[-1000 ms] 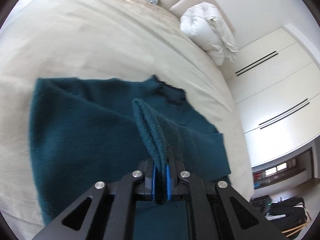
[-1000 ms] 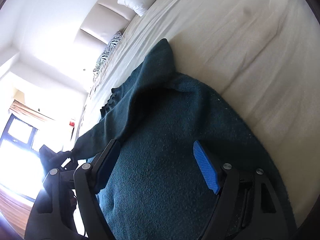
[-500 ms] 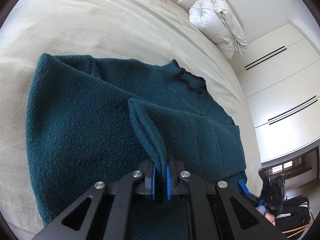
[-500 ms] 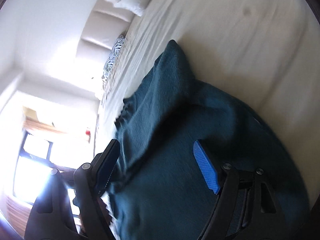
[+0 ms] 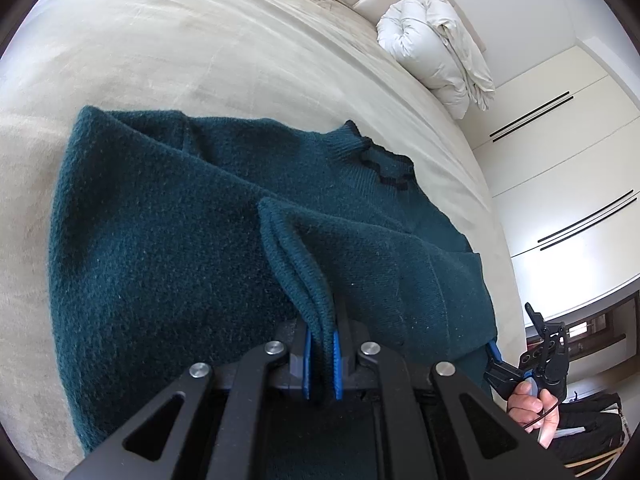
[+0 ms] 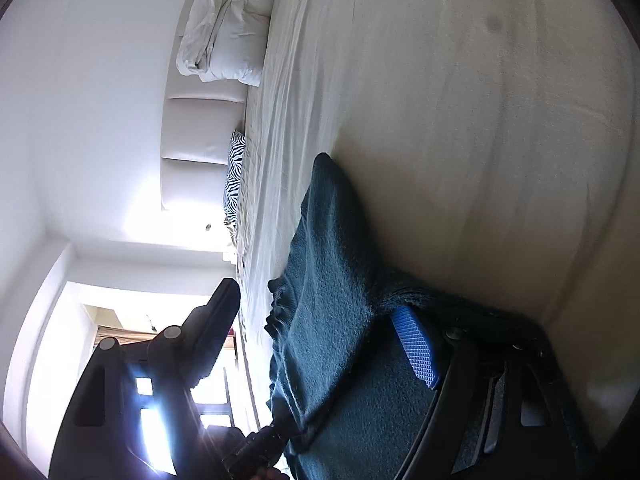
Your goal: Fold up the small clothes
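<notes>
Bed [image 5: 168, 52]: wide beige cover, bare beyond the sweater's far edge.
Wardrobe [image 5: 568, 152]: white doors past the bed's far side.
Duvet [image 5: 436, 48]: white bundle at the bed's head.
Sweater [image 5: 160, 248]: dark teal, spread on the bed's near part.
Left gripper [image 5: 320, 356]: pinching a ribbed sweater edge.
Right gripper [image 6: 320, 332]: spread at the sweater's edge, one pad over the knit.
</notes>
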Motion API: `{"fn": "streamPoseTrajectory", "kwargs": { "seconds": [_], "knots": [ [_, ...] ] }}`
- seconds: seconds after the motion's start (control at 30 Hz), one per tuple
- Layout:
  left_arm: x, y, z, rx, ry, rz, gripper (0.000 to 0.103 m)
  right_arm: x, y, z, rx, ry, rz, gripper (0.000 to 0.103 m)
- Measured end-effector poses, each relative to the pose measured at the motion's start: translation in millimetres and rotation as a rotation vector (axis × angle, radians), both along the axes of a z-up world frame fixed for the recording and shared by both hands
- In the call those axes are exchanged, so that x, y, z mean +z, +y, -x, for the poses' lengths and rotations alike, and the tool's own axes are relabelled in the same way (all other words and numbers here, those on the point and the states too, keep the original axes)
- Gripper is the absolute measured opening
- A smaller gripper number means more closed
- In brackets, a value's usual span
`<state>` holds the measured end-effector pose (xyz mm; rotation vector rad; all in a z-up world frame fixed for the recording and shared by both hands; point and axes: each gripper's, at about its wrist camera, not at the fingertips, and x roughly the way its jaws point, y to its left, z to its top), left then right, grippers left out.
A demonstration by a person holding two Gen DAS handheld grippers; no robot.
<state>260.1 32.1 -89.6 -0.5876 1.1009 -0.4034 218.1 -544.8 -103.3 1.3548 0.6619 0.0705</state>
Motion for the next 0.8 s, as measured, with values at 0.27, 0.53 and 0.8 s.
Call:
{"fn": "streamPoseTrajectory", "kwargs": {
  "seconds": [0.27, 0.53, 0.8],
  "knots": [
    [0, -5, -2, -0.009, 0.001, -0.007, 0.008, 4, -7, 17, -0.003, -0.013, 0.044, 0.072],
    [-5, -2, -3, -0.013, 0.004, 0.015, 0.011, 17, 8, 28, 0.108, 0.063, 0.061, 0.075],
    [-6, -4, -1, -0.017, -0.007, 0.007, 0.011, 65, 5, 6, 0.2, -0.012, 0.166, 0.075]
  ]
}}
